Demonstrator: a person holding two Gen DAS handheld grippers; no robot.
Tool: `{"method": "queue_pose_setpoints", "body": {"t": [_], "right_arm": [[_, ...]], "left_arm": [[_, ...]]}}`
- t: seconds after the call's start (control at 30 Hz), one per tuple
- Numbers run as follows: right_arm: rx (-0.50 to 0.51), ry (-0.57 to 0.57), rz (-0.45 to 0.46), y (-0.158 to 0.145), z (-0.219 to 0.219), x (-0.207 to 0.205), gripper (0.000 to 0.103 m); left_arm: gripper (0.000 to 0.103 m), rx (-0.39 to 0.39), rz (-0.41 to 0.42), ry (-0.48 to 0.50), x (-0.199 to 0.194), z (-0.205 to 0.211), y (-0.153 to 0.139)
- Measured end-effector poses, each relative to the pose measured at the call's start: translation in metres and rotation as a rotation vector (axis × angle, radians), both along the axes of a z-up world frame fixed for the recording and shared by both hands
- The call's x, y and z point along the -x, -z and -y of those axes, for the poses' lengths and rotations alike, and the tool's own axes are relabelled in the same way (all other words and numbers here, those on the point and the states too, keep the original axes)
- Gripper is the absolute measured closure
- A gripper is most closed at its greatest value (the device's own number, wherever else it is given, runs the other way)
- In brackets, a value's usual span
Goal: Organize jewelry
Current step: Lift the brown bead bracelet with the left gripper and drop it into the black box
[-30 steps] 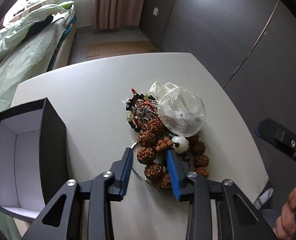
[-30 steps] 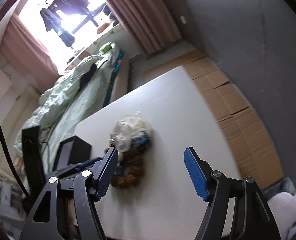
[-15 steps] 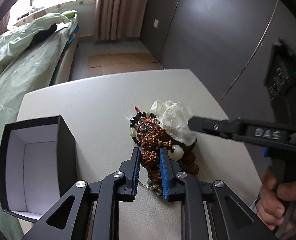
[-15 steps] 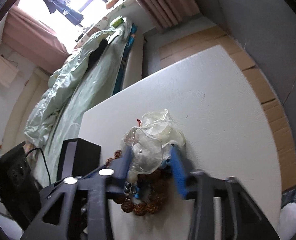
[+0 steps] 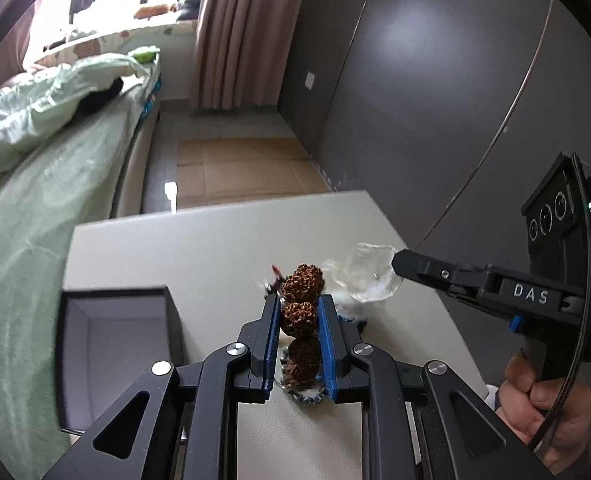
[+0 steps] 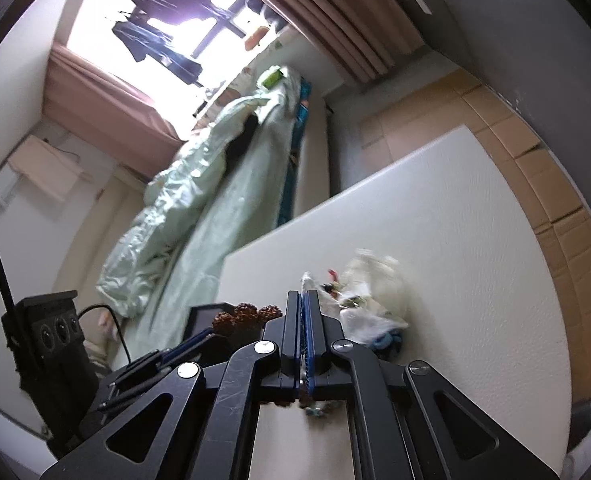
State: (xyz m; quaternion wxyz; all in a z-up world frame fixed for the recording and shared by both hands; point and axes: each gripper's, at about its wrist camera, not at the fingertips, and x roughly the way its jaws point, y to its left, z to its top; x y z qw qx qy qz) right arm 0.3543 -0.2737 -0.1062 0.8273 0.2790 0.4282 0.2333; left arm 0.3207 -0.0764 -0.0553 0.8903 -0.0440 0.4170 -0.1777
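Note:
My left gripper [image 5: 298, 305] is shut on a bracelet of large brown knobbly beads [image 5: 300, 314] and holds it lifted above the white table [image 5: 215, 248]. The beads also show in the right wrist view [image 6: 245, 314]. My right gripper [image 6: 303, 300] is shut on a clear plastic bag [image 5: 369, 276], seen blurred in its own view [image 6: 371, 280]. A tangle of small beads and blue pieces [image 6: 383, 340] lies under the bag. An open black box with a pale lining [image 5: 111, 344] stands at the left.
A bed with a green quilt [image 5: 35, 152] runs along the table's left side. Dark cabinet doors [image 5: 435, 80] stand at the right. The table's right edge is close to the right hand [image 5: 543, 408].
My left gripper closed on the brown bead bracelet and raised it off the pile. My right gripper moved in and closed on the plastic bag, pulling it up.

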Motion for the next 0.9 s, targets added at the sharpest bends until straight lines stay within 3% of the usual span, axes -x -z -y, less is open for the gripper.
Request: {"method": "queue_pose_setpoints", "body": {"t": [0.47, 0.9], "right_arm": [[-0.114, -0.09, 0.128, -0.032, -0.044, 0.01, 0.1], [-0.276, -0.211, 0.144, -0.031, -0.119, 0.005, 0.1]], "left_arm": [[0.083, -0.03, 0.126, -0.093, 0.019, -0.051, -0.064], [0.083, -0.08, 0.179, -0.203, 0.032, -0.114, -0.091]]}}
